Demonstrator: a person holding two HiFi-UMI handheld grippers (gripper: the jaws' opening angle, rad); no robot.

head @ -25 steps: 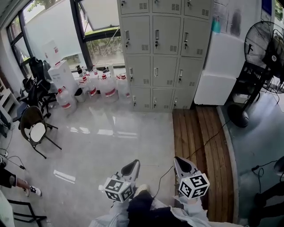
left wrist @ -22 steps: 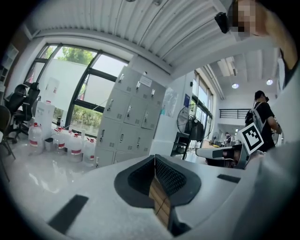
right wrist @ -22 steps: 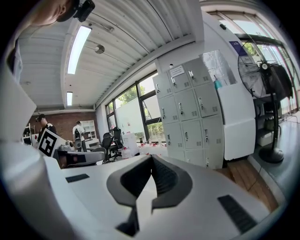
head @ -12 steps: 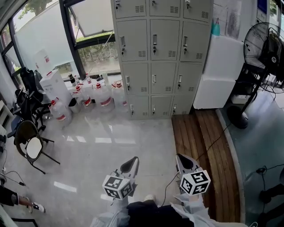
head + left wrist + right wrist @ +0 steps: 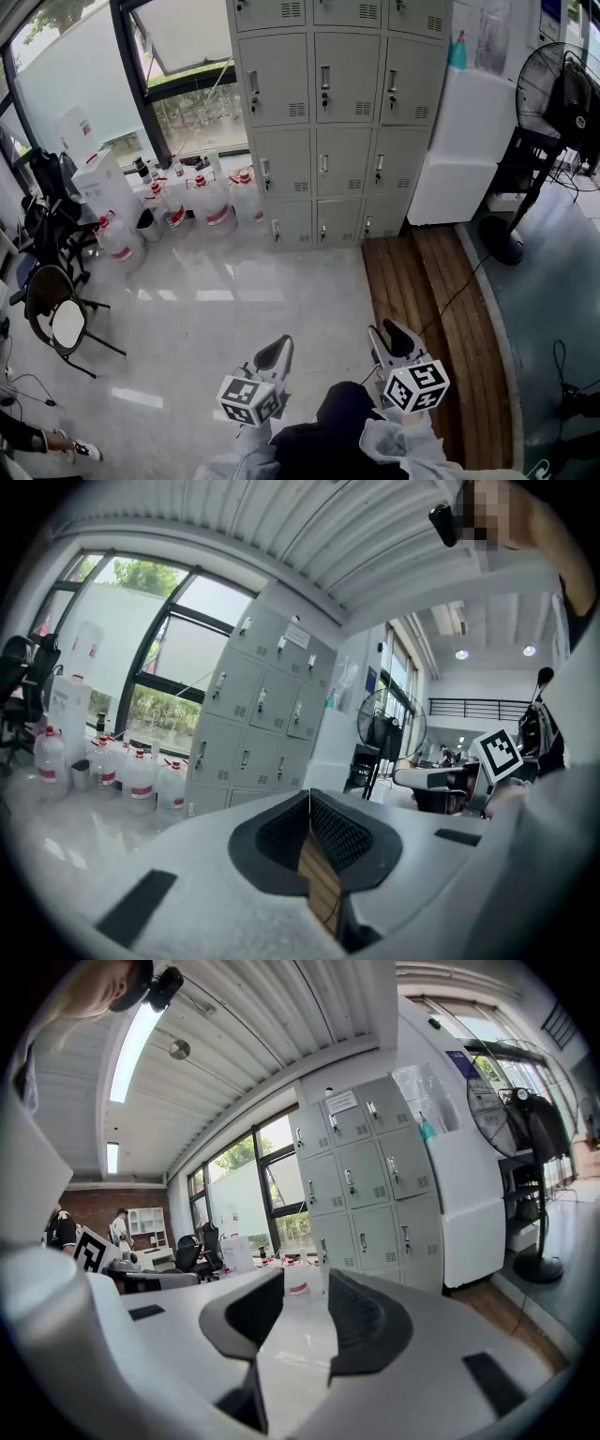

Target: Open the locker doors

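Locker doors [image 5: 323, 122] all stand closed at the far wall, well ahead of both grippers; the left gripper [image 5: 277, 349] has its jaws pressed together, empty; the right gripper [image 5: 394, 334] has just been opening (nothing between its jaws); water jugs [image 5: 211, 202] stand just beside the lockers.

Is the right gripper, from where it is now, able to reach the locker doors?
Probably not yet. The right gripper, jaws just opened with nothing between them, is far from the locker doors; only floor lies between, so nothing blocks walking closer.
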